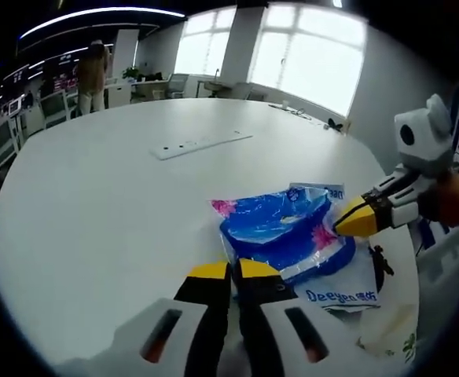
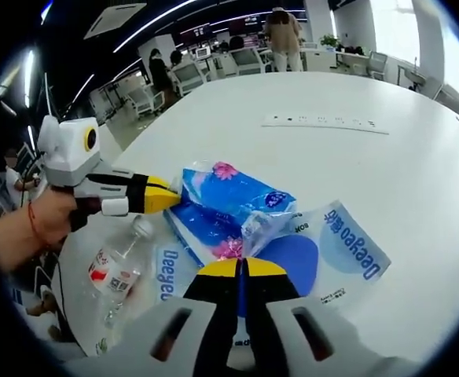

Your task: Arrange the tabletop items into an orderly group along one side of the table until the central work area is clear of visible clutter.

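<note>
The blue tissue pack (image 2: pixel 231 206) lay near the table (image 1: pixel 96 204) edge on a white bag (image 2: pixel 347 245) printed "Deeyeo"; smaller print was unreadable. The left gripper (image 1: pixel 231 271) pressed its closed jaws against the pack's plastic wrap; whether they pinched it could not be determined. The right gripper (image 2: pixel 244 269) was likewise closed, tips on the wrap. A clear bottle (image 2: pixel 119 271) lay beside it, label illegible. A power strip (image 1: pixel 202 144) sat farther off.

Pretty bright overall; windows (image 1: pixel 292 55) blow out at top right, ceiling light strips (image 2: pixel 174 16) glow, edges warp and blur.
</note>
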{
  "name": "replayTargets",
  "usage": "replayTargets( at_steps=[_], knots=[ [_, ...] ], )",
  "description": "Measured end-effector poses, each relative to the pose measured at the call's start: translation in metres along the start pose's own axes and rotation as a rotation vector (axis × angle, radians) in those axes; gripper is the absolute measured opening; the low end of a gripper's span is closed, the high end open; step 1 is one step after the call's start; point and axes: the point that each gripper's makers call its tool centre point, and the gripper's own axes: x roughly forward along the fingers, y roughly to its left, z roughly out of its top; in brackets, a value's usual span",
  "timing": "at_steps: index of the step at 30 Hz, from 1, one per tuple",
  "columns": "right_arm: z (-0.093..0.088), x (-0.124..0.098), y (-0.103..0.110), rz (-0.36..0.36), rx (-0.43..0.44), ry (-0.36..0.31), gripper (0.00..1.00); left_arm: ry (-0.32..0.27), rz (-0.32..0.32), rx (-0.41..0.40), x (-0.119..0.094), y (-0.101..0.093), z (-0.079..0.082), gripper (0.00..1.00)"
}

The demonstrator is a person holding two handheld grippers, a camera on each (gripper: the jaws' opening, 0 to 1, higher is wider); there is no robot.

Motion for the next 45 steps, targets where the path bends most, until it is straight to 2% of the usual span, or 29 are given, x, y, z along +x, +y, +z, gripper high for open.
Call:
replayTargets(
  at_steps=[19,31,37,45],
  knots=[
    [0.020,-0.026,-0.009,0.019,0.006,-0.061,0.00,-0.078,0.056,0.014,-0.018,-0.021,0.031,0.00],
    [0.027,-0.054,-0.016,0.043,-0.001,-0.103,0.00,-0.118,0.114,0.082,-0.032,-0.048,0.058,0.00],
    [0.031,-0.070,-0.023,0.054,-0.004,-0.120,0.00,-0.133,0.131,0.099,-0.037,-0.062,0.067,0.00],
    [0.036,-0.094,-0.037,0.058,-0.014,-0.144,0.00,-0.182,0.138,0.105,-0.041,-0.090,0.089,0.00]
  ],
)
